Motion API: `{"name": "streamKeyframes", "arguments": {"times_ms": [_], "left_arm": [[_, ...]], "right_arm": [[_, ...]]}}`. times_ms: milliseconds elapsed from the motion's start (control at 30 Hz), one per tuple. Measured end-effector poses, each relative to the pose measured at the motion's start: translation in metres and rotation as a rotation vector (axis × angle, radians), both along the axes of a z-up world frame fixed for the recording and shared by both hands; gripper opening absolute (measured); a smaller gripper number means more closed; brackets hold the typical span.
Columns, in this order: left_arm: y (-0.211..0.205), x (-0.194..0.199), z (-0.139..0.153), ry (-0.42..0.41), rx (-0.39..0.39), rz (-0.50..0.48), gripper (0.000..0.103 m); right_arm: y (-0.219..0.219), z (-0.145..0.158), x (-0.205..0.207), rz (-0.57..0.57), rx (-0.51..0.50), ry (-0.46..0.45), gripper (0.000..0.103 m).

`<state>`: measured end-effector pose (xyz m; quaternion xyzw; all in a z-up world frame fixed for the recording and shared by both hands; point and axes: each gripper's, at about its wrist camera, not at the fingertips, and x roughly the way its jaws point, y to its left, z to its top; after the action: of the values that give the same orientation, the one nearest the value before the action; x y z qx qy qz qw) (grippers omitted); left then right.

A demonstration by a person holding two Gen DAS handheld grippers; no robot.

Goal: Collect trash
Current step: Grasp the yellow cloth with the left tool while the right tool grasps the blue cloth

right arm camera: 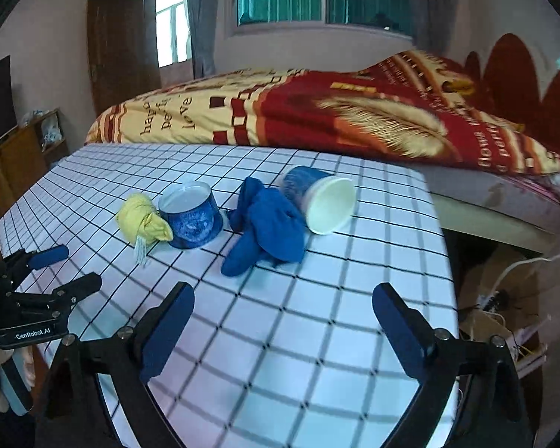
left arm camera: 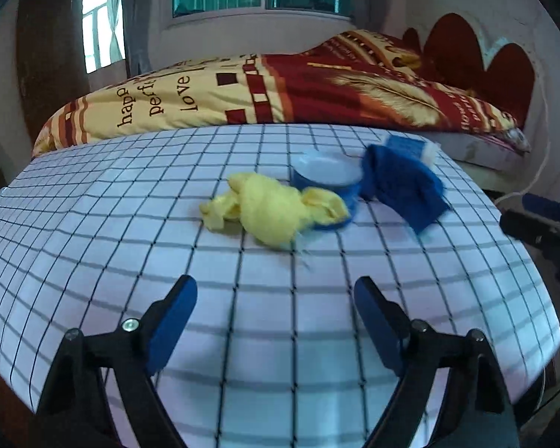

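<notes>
On a checked tablecloth (left arm camera: 265,321) lie a crumpled yellow cloth (left arm camera: 272,209) (right arm camera: 143,222), an upright blue paper cup (left arm camera: 326,183) (right arm camera: 192,214), a crumpled blue cloth (left arm camera: 403,186) (right arm camera: 268,229) and a second blue cup (right arm camera: 323,199) tipped on its side, mouth toward me. My left gripper (left arm camera: 276,300) is open over bare cloth, short of the yellow cloth. My right gripper (right arm camera: 283,308) is open too, short of the blue cloth. Nothing sits between either pair of fingers. In the right wrist view the left gripper (right arm camera: 61,268) shows at the left edge, held by a hand.
A bed (left arm camera: 280,89) with a red and yellow quilt runs along the table's far side. The table's right edge (right arm camera: 446,261) drops to a floor with cables and a box (right arm camera: 504,321). A wooden cabinet (right arm camera: 15,156) stands at the left.
</notes>
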<state>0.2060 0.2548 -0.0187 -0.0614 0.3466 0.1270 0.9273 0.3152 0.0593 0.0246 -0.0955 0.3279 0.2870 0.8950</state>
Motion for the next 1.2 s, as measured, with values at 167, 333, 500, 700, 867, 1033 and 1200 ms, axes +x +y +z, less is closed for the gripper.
{"name": "streamKeyframes", "arguments": {"times_ms": [167,333,500,700,867,1033,1200], "left_arm": [[0.022,0.029,-0.003,0.002,-0.038,0.006,0.084],[0.028,0.053,-0.007,0.031,-0.036,-0.007,0.081],[0.032,0.065,-0.013,0.059,-0.031,-0.021,0.081],[0.032,0.070,-0.017,0.065,-0.078,-0.066,0.067],[0.032,0.074,-0.018,0.070,-0.122,-0.089,0.039],[0.033,0.068,-0.014,0.047,-0.144,-0.107,0.031],[0.032,0.046,-0.001,0.009,-0.117,-0.108,0.030]], "right_arm": [[0.031,-0.013,0.033,0.020,-0.019,0.037,0.088],[0.050,-0.026,0.063,0.022,0.000,0.096,0.078],[0.067,-0.040,0.084,0.013,-0.013,0.153,0.070],[0.075,-0.052,0.095,0.018,0.009,0.209,0.045],[0.075,-0.053,0.090,0.035,0.025,0.219,0.021],[0.067,-0.044,0.079,0.043,0.048,0.201,0.015],[0.057,-0.027,0.060,0.051,0.053,0.146,0.014]]}}
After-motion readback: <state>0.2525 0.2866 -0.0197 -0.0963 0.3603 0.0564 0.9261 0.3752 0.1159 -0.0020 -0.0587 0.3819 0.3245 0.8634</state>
